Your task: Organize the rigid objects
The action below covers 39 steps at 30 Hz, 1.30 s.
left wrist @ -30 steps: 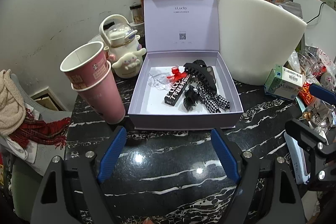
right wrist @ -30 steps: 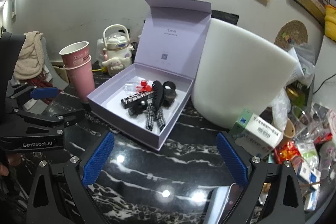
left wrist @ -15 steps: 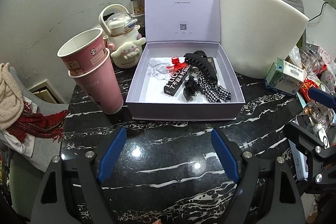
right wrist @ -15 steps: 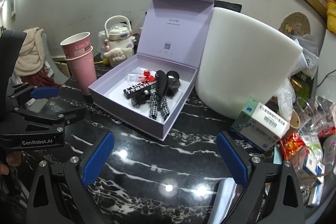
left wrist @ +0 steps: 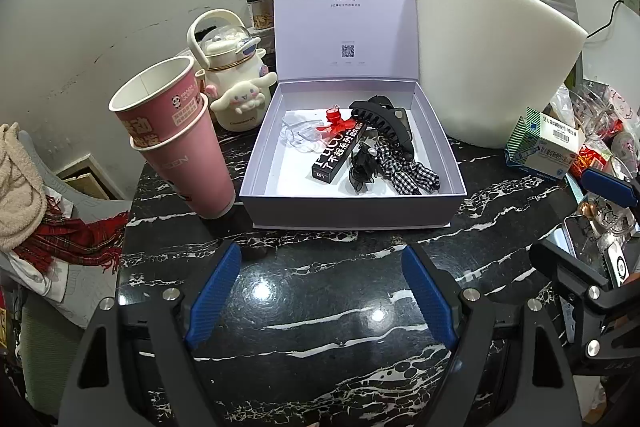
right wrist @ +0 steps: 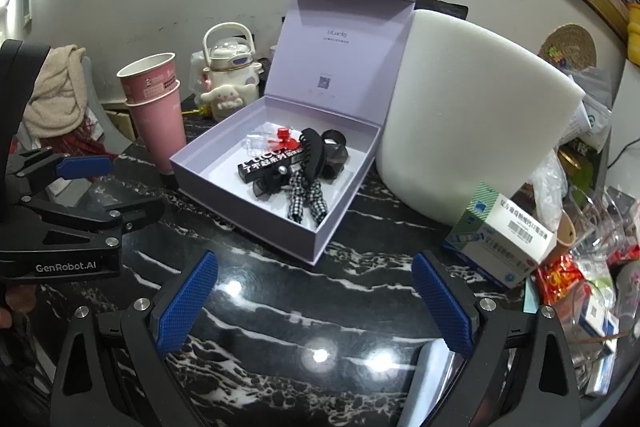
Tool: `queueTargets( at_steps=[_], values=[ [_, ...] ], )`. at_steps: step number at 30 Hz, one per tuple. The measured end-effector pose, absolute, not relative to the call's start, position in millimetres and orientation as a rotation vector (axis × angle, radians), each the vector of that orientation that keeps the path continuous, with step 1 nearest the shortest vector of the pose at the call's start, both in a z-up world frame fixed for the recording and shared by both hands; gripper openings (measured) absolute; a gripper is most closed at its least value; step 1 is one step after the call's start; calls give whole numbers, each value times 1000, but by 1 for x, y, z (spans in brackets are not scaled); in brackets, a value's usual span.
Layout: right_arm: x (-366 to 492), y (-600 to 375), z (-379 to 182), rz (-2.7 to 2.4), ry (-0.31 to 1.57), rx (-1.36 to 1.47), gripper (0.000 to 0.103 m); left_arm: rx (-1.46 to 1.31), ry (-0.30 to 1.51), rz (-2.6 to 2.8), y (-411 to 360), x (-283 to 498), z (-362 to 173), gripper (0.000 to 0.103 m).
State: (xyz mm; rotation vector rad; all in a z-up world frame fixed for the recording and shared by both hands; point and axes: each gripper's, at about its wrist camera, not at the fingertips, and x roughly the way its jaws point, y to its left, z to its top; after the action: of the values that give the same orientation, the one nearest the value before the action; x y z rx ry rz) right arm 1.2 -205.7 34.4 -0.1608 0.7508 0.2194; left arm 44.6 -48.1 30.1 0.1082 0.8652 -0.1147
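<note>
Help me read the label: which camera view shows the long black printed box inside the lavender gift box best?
The left wrist view: the long black box lies nearly head-on inside the lavender gift box, its white lettering large and mostly unobstructed. In the right wrist view it appears smaller and slanted, partly covered by the black claw clip.

Open lilac box [left wrist: 352, 215] of hair accessories [left wrist: 380, 131] on marble table [left wrist: 320, 307]
</note>
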Motion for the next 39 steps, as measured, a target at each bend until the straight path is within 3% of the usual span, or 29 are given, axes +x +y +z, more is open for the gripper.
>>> queueTargets(
  at_steps=[39],
  values=[
    [6, -210, 27, 202, 775, -165, 99, 126, 871, -137, -52, 43, 31, 83]
  ],
)
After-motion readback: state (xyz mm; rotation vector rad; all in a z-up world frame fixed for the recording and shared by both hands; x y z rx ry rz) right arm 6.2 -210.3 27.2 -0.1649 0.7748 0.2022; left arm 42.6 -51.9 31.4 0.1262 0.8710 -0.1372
